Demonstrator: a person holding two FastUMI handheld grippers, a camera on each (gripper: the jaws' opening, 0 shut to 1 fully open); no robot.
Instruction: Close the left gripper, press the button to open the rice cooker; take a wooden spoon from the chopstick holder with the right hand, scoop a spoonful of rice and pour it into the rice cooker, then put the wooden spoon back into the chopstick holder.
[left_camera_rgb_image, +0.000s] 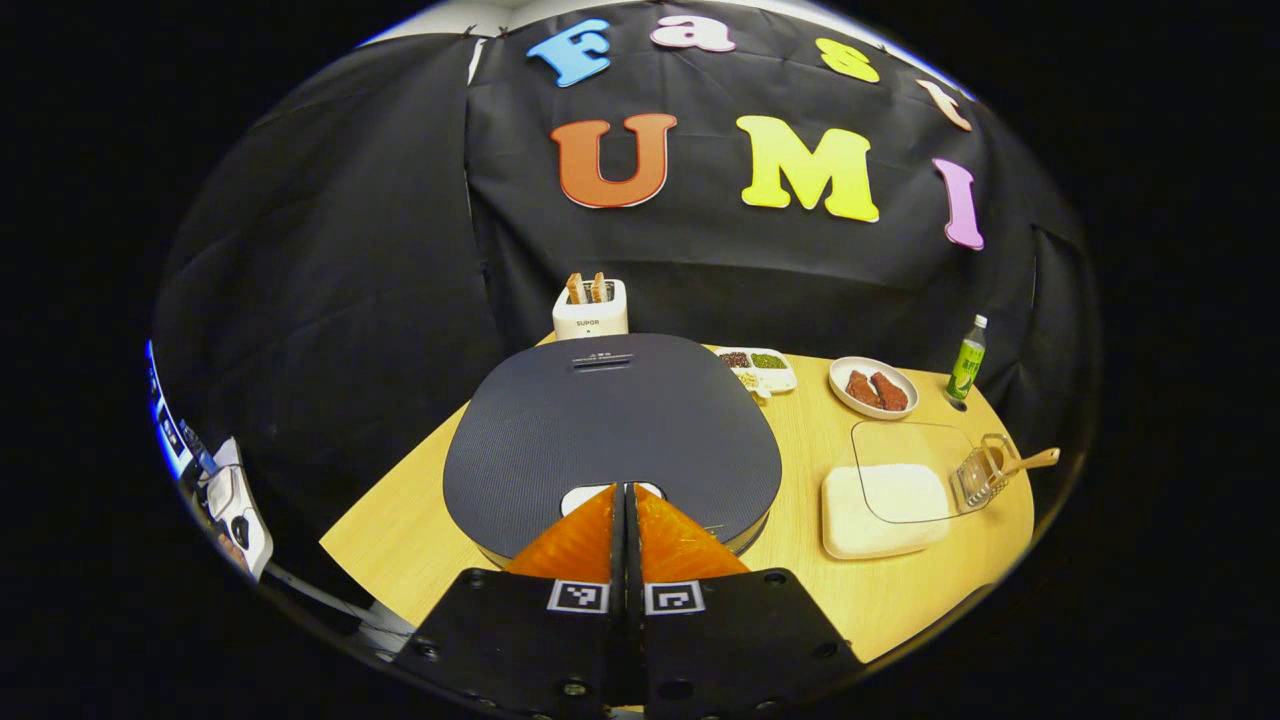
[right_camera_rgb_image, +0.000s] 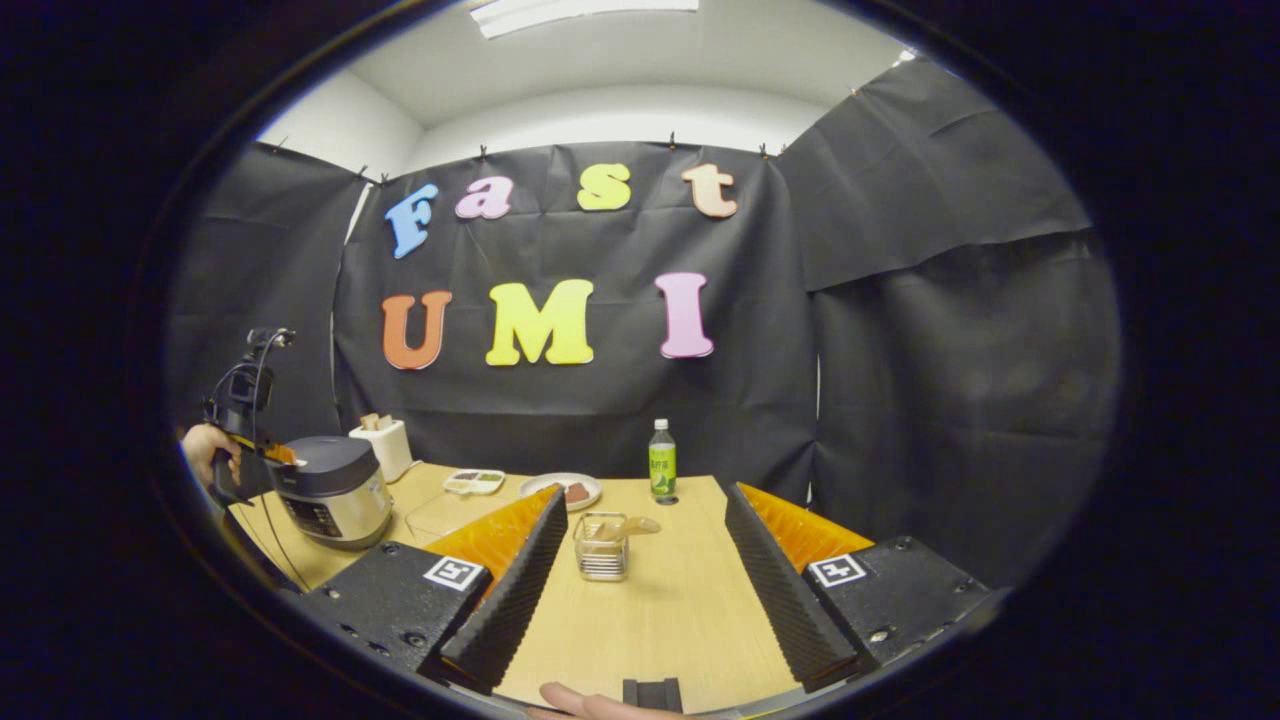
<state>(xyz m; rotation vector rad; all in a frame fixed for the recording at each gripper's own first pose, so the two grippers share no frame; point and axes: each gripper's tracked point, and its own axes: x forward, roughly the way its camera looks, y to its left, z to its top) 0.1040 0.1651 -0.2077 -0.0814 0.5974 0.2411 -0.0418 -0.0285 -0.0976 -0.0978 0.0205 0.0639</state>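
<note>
Rice cooker (left_camera_rgb_image: 612, 440) first: in the left gripper view it sits dead ahead, lid down, its dark top spread wide just beyond the fingertips. The left gripper (left_camera_rgb_image: 626, 492) is seen with its two orange fingers pressed together, no gap between them and nothing held, and their joined tip is laid right over the pale release button (left_camera_rgb_image: 580, 497) at the lid's near edge. Whether the tip is actually touching the button cannot be told from this angle. The press, it is judged, is a matter of going straight forward and down along the fingers' own line, with no sideways correction called for.

Further right on the table (left_camera_rgb_image: 400, 530), the white rice tray (left_camera_rgb_image: 880, 510) is found near the cooker, and the wire chopstick holder (left_camera_rgb_image: 980, 475) just past it, with the wooden spoon (left_camera_rgb_image: 1030, 462) propped in it, handle angled up and away to the right.

Over in the right gripper view, the cooker (right_camera_rgb_image: 335, 490) is picked out well off to the left. The right gripper (right_camera_rgb_image: 640, 570) is held wide open and empty, and the holder (right_camera_rgb_image: 601, 546) is framed between its fingers, ahead and slightly left of centre, still apart. The right hand is plainly the nearer one for the spoon (right_camera_rgb_image: 630, 526).
</note>
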